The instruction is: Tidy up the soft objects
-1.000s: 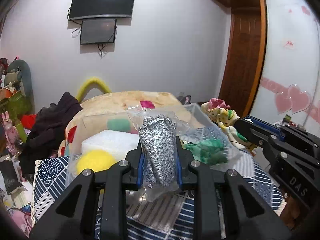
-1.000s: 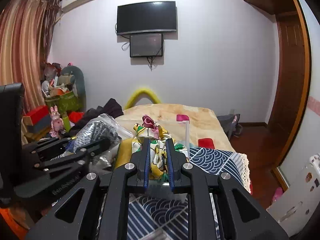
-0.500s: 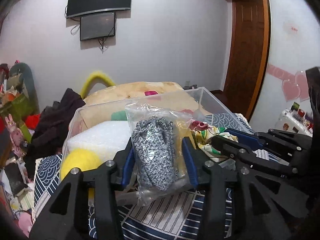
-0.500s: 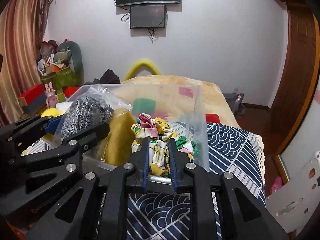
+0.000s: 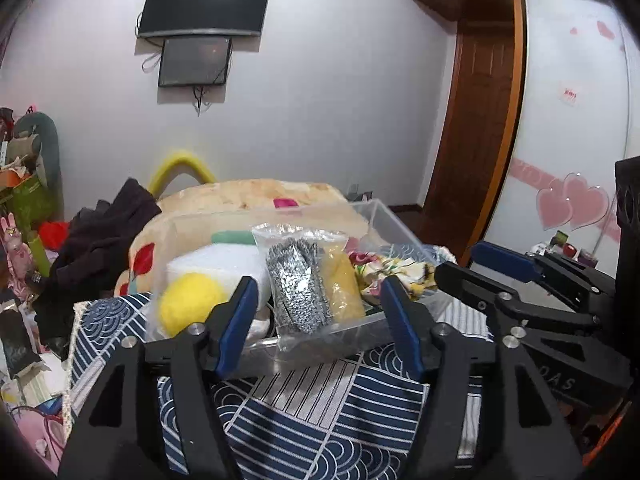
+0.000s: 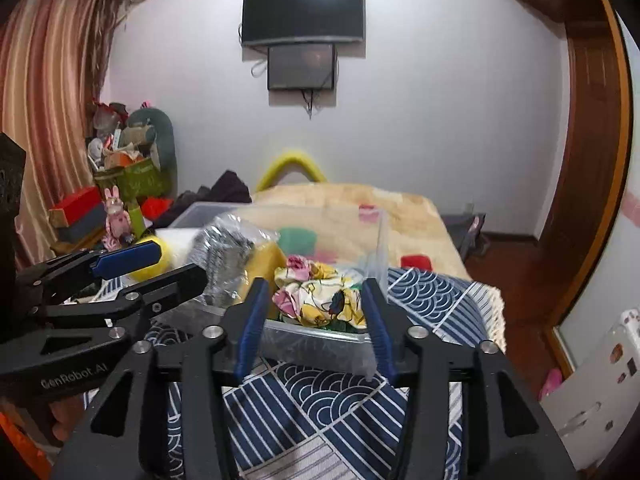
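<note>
Left wrist view: "DAS" is read on the right gripper. The left gripper is spread wide, nothing held; the bagged grey fabric stands upright at the clear bin's near edge.

Right wrist view: "GenRobot.AI" is seen on the left gripper. The right gripper is wide open, empty; the floral cloth lies bunched in the bin's near right corner.

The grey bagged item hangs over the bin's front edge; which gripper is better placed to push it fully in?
Left, probably. The left gripper, jaws open, points straight at the grey bagged item on the clear bin. The right gripper, also open, faces the floral cloth farther right.
</note>
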